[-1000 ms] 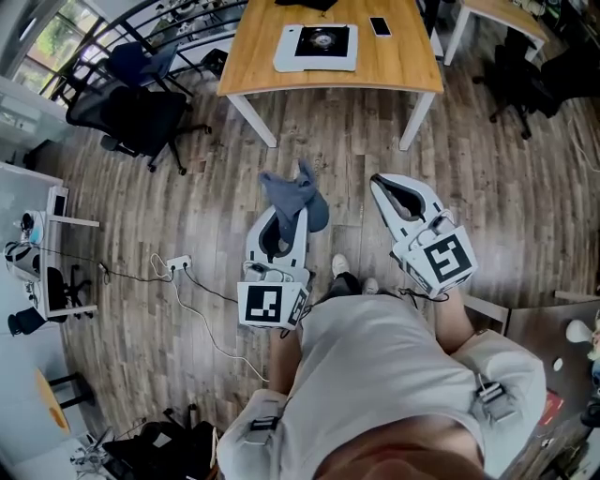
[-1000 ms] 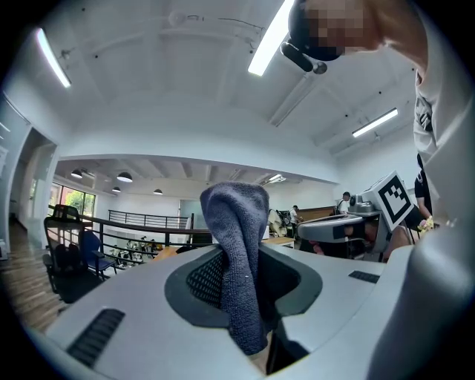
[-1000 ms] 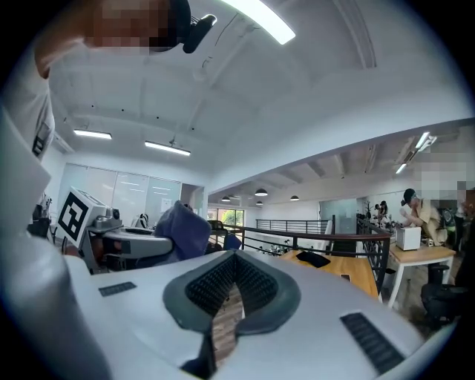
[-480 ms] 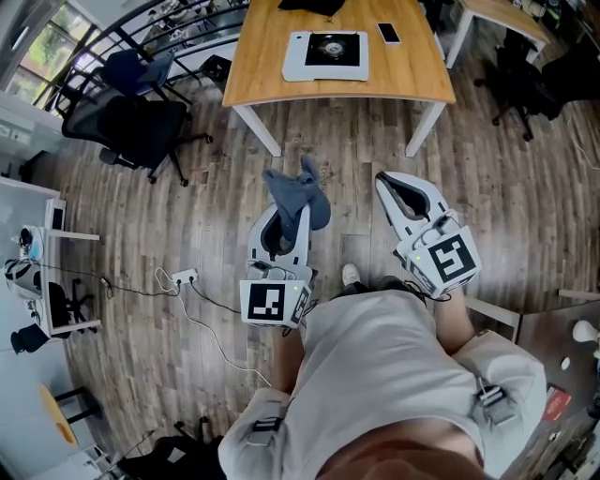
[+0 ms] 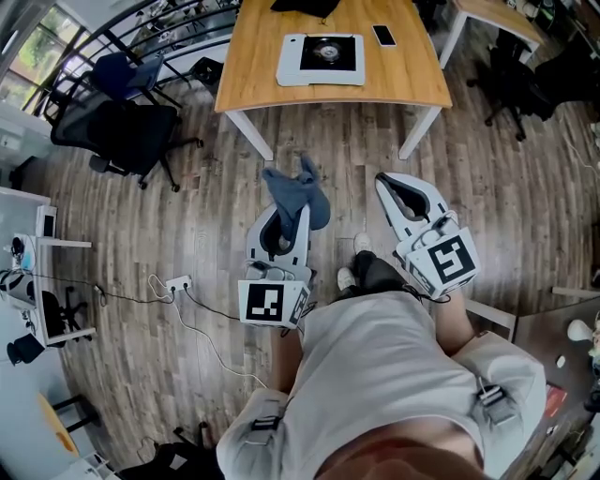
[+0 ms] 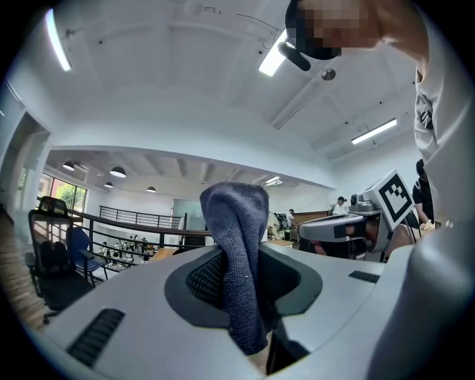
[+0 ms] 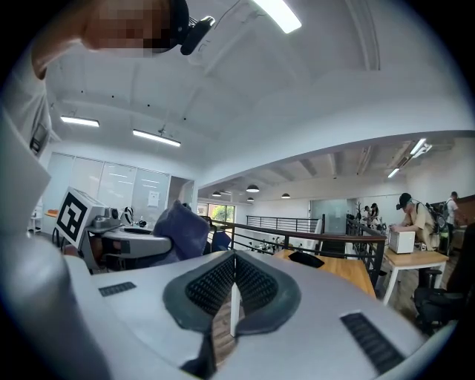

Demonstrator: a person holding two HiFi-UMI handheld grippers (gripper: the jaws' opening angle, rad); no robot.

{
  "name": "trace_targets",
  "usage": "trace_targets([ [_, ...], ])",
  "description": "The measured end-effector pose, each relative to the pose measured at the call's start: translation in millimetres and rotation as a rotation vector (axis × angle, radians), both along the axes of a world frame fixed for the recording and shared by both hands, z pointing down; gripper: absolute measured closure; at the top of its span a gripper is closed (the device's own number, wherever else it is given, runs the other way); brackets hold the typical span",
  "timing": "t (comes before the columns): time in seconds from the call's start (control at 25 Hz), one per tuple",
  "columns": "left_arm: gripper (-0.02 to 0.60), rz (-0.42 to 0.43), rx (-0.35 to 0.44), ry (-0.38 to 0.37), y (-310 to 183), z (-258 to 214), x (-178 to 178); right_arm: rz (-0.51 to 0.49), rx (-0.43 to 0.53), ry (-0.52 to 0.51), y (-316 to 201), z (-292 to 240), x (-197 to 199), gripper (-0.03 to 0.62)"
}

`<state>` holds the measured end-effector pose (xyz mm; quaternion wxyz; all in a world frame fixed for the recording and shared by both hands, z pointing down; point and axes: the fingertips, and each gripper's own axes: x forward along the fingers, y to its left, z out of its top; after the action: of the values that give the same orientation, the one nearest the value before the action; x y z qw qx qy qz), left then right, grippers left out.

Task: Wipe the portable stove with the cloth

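The portable stove [image 5: 322, 58], a white slab with a black burner panel, lies on the wooden table [image 5: 262, 66] far ahead at the top of the head view. A blue-grey cloth [image 5: 295, 199] sticks up from my left gripper [image 5: 286, 217], whose jaws are shut on it. In the left gripper view the cloth [image 6: 237, 260] hangs folded between the pads. My right gripper [image 5: 392, 187] is held beside it, shut with nothing in it; its pads [image 7: 215, 286] meet in the right gripper view. Both grippers are over the floor, well short of the table.
A phone [image 5: 383, 36] and a dark object [image 5: 305, 6] also lie on the table. Black office chairs [image 5: 122, 117] stand at the left, another chair [image 5: 511, 75] at the right. A power strip [image 5: 176, 281] with cables lies on the floor at the left. A railing [image 7: 297, 237] runs behind.
The person has stepped forward: the floor and power strip have slid down the view and the feet have changed. Both grippers keep their pose, the cloth still held.
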<state>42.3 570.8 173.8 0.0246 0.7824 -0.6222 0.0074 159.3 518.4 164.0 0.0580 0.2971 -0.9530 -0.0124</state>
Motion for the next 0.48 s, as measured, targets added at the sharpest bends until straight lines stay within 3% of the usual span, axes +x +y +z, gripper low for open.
trace_targets([
  [0.48, 0.468, -0.057, -0.017, -0.027, -61.1, 3.2, -10.8, -0.071, -0.007, -0.035, -72.7, 4.5, -21.4, 0.572],
])
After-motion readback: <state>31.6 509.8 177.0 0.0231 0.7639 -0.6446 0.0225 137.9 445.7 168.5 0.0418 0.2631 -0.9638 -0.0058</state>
